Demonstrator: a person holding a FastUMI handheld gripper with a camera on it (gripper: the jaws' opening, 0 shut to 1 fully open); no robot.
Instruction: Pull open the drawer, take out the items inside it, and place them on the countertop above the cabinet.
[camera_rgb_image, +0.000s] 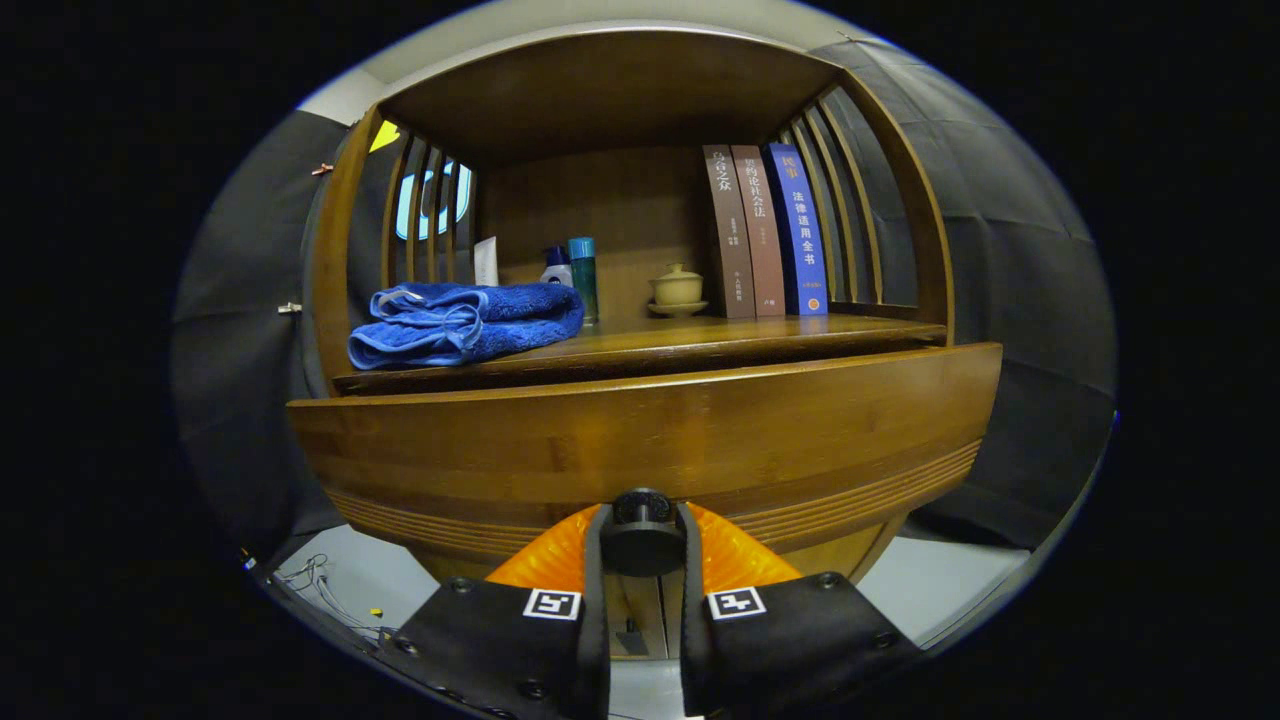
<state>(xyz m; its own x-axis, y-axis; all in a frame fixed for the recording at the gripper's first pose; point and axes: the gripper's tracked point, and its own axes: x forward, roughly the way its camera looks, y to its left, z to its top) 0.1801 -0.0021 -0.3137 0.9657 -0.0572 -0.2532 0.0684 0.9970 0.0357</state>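
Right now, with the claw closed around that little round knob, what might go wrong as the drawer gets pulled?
The gripper pinches only the small round knob, so it could slip off mid-pull. The drawer front already stands slightly out from the cabinet; an off-centre tug might jam it. A jerk could also shake the countertop, where a lidded cup and bottles stand.

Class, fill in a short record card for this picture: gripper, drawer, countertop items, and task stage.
gripper: gripper shut on the drawer knob, a finger on either side
drawer: drawer front stands slightly out from the cabinet
countertop: folded blue towel, bottles, lidded cup on a saucer, three upright books
stage: drawer interior hidden; nothing taken out yet
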